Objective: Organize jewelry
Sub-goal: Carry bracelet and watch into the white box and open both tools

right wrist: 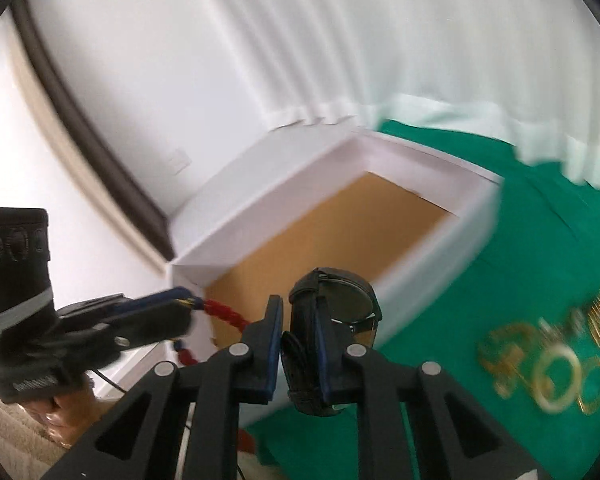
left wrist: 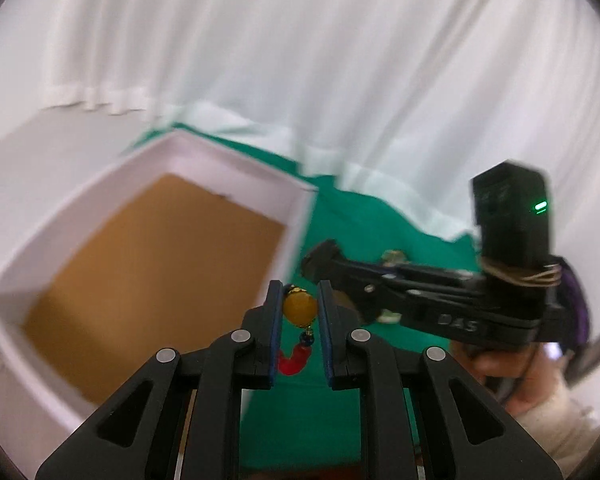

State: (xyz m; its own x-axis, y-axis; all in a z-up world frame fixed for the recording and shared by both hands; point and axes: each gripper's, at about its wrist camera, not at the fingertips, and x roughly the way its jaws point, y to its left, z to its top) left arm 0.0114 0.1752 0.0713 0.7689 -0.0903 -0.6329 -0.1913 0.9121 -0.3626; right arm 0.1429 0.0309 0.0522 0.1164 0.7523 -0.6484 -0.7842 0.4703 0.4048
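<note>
1. The left gripper is pinching a yellow bead between its blue pads; the bead's red cord is dangling below it, just outside the near corner of the box.
2. The right gripper is clamping a dark watch by its strap, the pads pressing on the band and the round face sticking up past the fingertips, in front of the box's near wall.
3. Both pieces are hanging in the air, neither yet over the box's brown floor.
4. More gold jewelry is lying on the green cloth, well to the right of the box and blurred.
5. The step in hand appears to be carrying both pieces to the box.
6. The next move is likely calling for each gripper to clear the white rim, lower over the floor, and spread its fingers, keeping the cord from snagging on the wall.
</note>
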